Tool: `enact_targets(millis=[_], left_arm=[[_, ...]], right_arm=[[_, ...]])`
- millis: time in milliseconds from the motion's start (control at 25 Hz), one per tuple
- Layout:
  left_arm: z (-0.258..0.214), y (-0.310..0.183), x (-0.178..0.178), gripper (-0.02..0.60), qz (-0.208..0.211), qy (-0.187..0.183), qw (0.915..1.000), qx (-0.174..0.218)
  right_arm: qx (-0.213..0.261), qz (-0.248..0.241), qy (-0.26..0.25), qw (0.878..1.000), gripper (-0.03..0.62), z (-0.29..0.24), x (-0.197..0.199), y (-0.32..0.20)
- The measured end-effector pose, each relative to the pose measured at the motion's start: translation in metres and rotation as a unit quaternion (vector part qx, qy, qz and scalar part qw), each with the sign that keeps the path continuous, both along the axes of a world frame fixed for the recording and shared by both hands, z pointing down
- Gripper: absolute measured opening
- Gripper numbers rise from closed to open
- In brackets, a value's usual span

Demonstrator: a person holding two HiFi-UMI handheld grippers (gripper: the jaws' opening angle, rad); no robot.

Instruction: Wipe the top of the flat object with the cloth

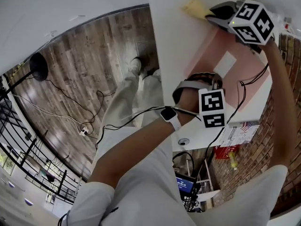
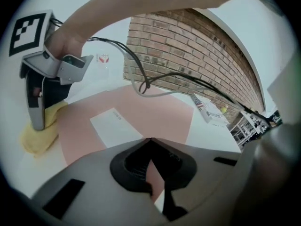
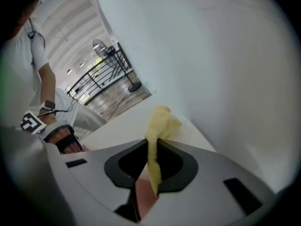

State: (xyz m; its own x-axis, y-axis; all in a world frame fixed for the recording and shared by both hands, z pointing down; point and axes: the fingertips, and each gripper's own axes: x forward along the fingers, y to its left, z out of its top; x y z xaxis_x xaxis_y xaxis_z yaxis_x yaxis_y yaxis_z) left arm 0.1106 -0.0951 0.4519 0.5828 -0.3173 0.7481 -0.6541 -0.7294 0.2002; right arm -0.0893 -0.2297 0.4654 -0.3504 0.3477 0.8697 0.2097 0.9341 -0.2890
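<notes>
Clamped tight in right gripper's [image 3: 153,142] jaws: yellow cloth [image 3: 161,119], bunched on white table [image 1: 174,41] just beside pink mat [image 2: 155,114]. White paper sheet [image 2: 115,126] mid-mat. Left gripper [image 2: 149,141] closed, empty. Cable [image 2: 144,84] dangling across; brick wall [image 2: 188,46] beyond.

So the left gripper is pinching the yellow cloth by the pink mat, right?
Not the left one. The right gripper is pinching the yellow cloth by the pink mat. The right gripper view shows the cloth caught between its jaws. The left gripper is shut on nothing.
</notes>
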Motion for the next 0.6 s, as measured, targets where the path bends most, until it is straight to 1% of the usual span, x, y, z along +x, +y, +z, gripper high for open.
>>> enact_targets(millis=[80,120,240,320,440,600], left_arm=[[0.000,0.001,0.000,0.017,-0.009,0.000,1.0000,0.001],[0.000,0.001,0.000,0.017,-0.014,0.000,0.9999,-0.003],[0.002,0.001,0.001,0.017,-0.015,-0.001,0.9999,-0.007],[0.002,0.000,0.002,0.017,-0.011,-0.004,0.9999,0.000],[0.002,-0.001,0.003,0.017,-0.012,-0.012,0.9998,0.014],[-0.001,-0.004,0.001,0.017,-0.013,-0.012,0.9997,0.018]], right_arm=[[0.012,-0.060,0.029,0.998,0.058,0.002,-0.001,0.012],[0.017,-0.093,0.042,0.995,0.058,0.003,-0.001,0.020],[0.030,-0.195,0.076,0.977,0.058,0.006,0.004,0.040],[0.028,-0.243,0.099,0.965,0.058,0.010,0.010,0.051],[0.000,-0.271,0.131,0.954,0.058,0.014,0.012,0.067],[-0.048,-0.295,0.172,0.939,0.057,0.016,0.017,0.098]])
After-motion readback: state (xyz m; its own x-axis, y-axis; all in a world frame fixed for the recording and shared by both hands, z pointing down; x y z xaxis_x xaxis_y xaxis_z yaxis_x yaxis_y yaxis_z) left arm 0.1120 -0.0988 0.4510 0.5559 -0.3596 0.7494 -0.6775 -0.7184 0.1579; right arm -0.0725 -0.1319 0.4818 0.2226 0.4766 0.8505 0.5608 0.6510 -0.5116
